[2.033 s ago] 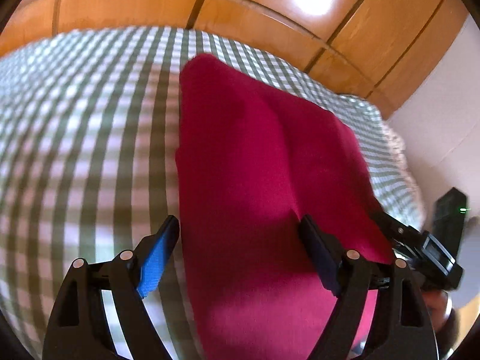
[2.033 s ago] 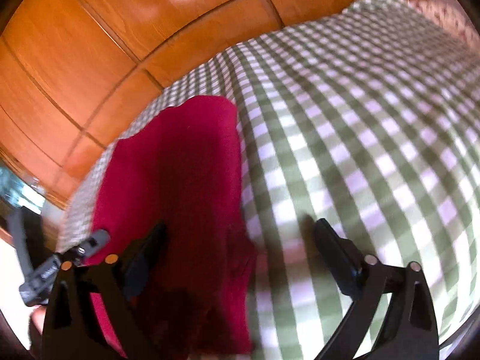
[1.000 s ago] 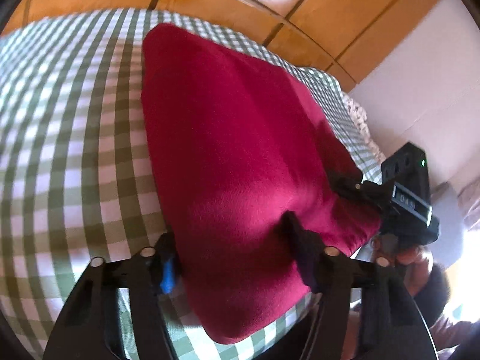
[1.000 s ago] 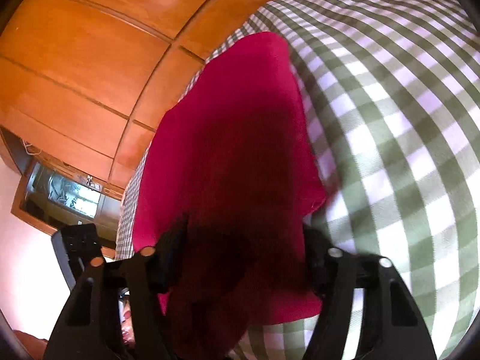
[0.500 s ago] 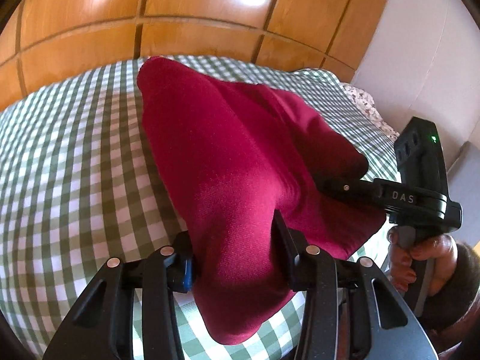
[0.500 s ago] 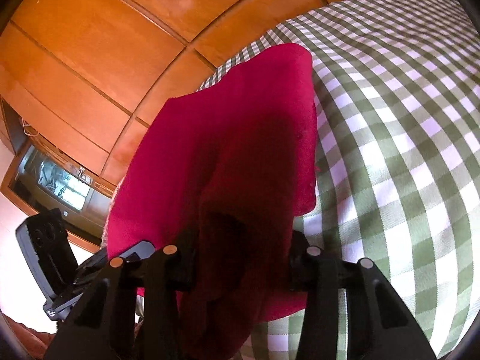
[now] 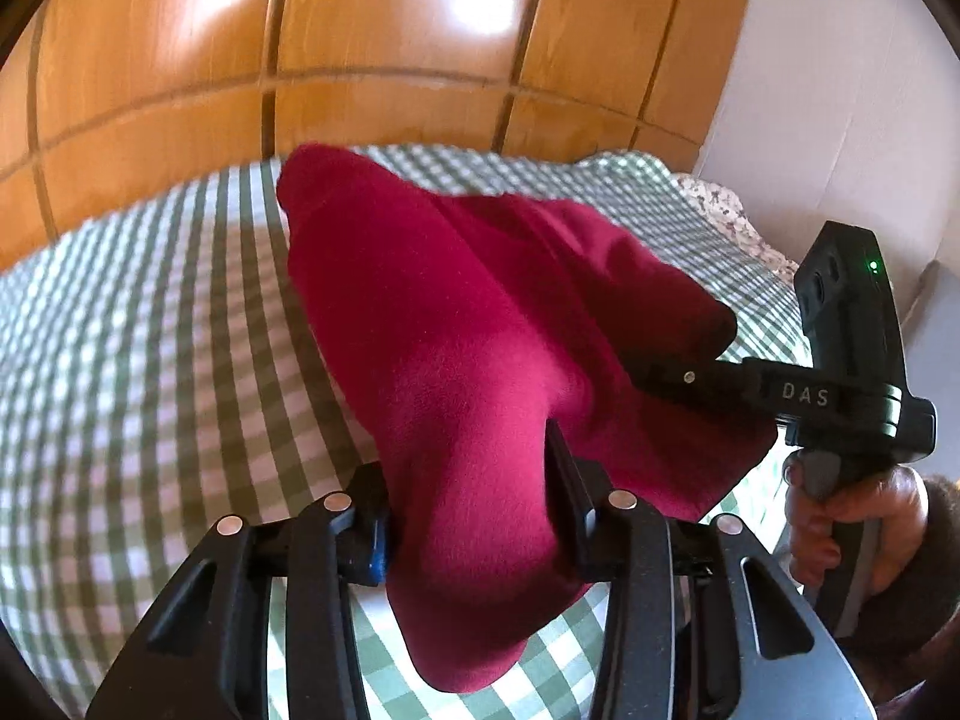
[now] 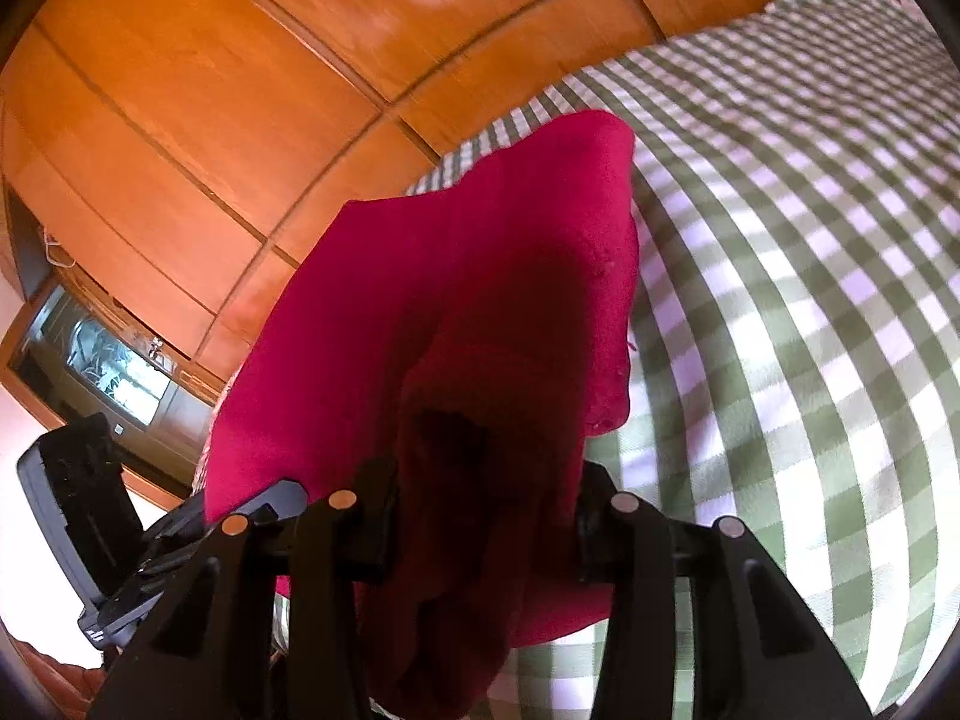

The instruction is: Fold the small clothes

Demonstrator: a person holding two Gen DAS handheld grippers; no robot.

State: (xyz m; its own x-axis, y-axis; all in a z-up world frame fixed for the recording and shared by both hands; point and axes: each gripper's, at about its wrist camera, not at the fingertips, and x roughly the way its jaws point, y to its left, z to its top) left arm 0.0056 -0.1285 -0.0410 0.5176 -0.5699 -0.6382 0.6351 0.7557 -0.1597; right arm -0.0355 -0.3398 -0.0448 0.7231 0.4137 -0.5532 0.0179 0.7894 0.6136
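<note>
Your left gripper (image 7: 471,516) and right gripper (image 8: 483,516) have just closed, fingers pinching the near corners of the red cloth (image 7: 456,324); its far edge rests on the checked bed (image 7: 150,348).

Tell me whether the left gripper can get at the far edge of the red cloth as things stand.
Probably not. The left gripper is shut on the near end of the red cloth, as is the right gripper, so it would have to let go first.

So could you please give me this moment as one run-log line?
left gripper: shut on red cloth | right gripper: shut on red cloth | near edge raised | far edge on checked bedspread
</note>
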